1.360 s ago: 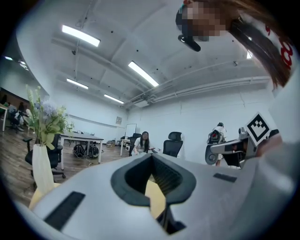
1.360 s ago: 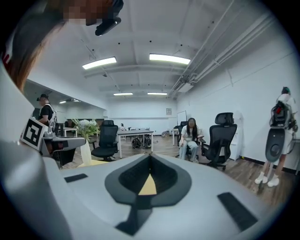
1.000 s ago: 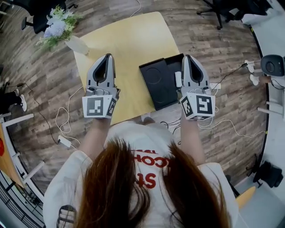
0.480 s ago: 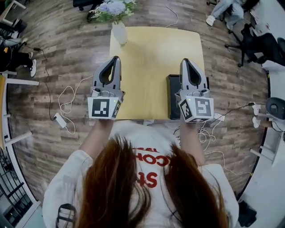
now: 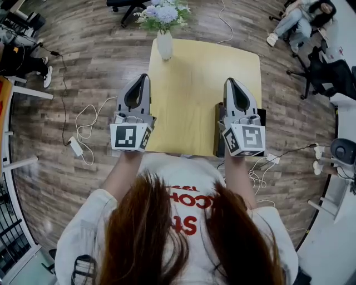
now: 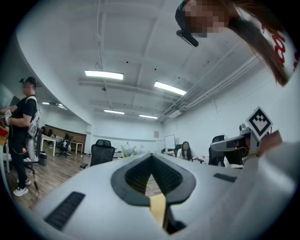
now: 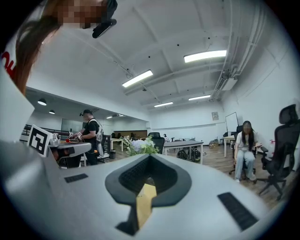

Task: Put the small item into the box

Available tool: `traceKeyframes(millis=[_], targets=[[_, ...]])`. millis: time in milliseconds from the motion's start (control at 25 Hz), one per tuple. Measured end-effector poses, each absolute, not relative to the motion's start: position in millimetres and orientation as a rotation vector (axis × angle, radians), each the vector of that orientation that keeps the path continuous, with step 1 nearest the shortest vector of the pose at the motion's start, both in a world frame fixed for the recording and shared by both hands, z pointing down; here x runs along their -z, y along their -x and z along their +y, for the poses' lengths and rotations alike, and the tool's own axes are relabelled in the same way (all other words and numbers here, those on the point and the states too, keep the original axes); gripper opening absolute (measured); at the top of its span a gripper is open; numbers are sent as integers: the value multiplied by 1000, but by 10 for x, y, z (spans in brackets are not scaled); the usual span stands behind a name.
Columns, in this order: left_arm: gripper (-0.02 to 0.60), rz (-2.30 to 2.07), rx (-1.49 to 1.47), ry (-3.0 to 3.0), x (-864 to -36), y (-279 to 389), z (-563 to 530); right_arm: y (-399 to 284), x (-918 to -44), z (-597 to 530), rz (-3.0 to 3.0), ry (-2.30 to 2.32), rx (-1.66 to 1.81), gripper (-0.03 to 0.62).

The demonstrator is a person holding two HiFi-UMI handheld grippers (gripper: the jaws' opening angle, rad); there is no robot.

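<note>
Box on bench, mostly hidden under right tongs.
Left tongs and right tongs both closed, nothing gripped, above bench.

In the head view most of the black box is covered by the right gripper above it. Only dark strips are seen beside the gripper's body, and what lies inside the box cannot be told. The hands are hidden behind that gripper and the left gripper. Beyond the left gripper's tip, the flowers are cut by the upper edge. In the right gripper view only a yellow sliver, probably the table, is seen through the gap behind the closed jaws.
</note>
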State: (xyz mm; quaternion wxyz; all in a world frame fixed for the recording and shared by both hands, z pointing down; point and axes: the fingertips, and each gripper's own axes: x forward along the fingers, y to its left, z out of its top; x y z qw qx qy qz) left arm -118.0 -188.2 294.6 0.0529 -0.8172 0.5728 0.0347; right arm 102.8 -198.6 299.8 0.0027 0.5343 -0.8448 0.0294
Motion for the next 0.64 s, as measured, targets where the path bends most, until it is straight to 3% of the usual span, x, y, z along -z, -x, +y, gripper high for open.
traceKeyframes(millis=[640], targets=[[6, 1752, -138, 2458, -2888, 1172, -1916, -1097, -2990, -2000, -2645, -1674, -77, 5]])
